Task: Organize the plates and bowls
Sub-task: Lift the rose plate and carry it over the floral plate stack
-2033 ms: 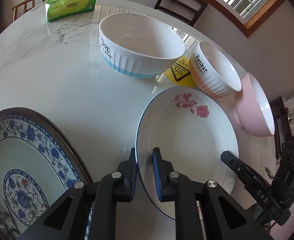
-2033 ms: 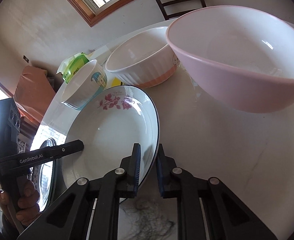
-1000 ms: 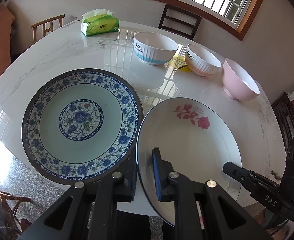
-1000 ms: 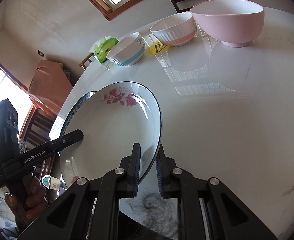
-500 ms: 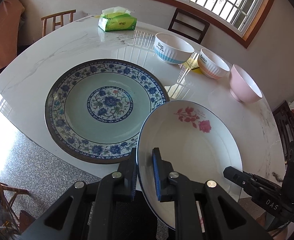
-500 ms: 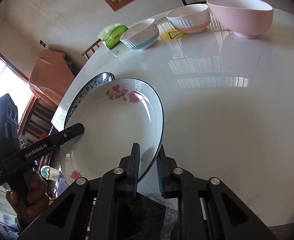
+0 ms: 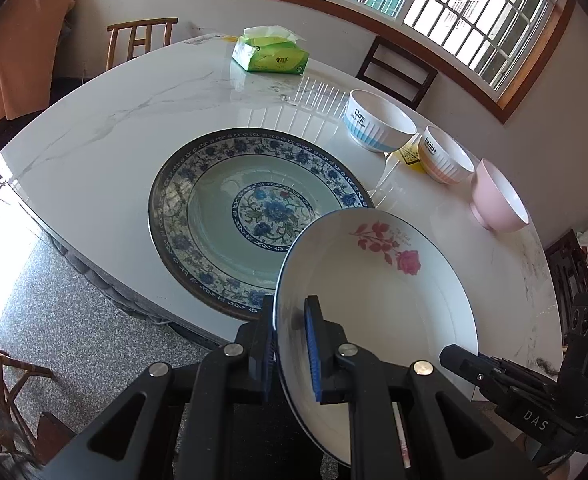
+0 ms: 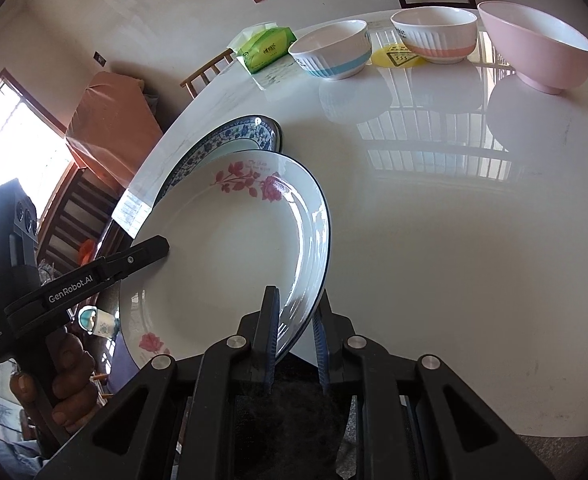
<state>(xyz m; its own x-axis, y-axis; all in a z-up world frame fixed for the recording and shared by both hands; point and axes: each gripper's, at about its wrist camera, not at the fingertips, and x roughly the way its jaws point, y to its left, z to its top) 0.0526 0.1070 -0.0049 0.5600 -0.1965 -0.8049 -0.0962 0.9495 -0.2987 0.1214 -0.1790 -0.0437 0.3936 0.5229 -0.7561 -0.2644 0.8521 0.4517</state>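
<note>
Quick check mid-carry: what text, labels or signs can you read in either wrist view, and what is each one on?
"Dog": blue-striped bowl.
"Rabbit": orange-striped bowl; smaller print beside both words is unreadable.
"GenRobot.AI": left gripper arm, right wrist view.
"DAS": right gripper body, left wrist view.
Heat-warning symbol, no words: yellow sticker.
Tissue pack logo: too small.
Script on rose plate: too small.

the blue-patterned plate (image 7: 230, 216) fills the near middle of the white table (image 7: 106, 136). at two o'clock three bowls (image 7: 446, 156) stand in a close row; a tissue pack (image 7: 270, 56) sits at twelve. bare tabletop lies between pack and plate, and at ten o'clock.
</note>
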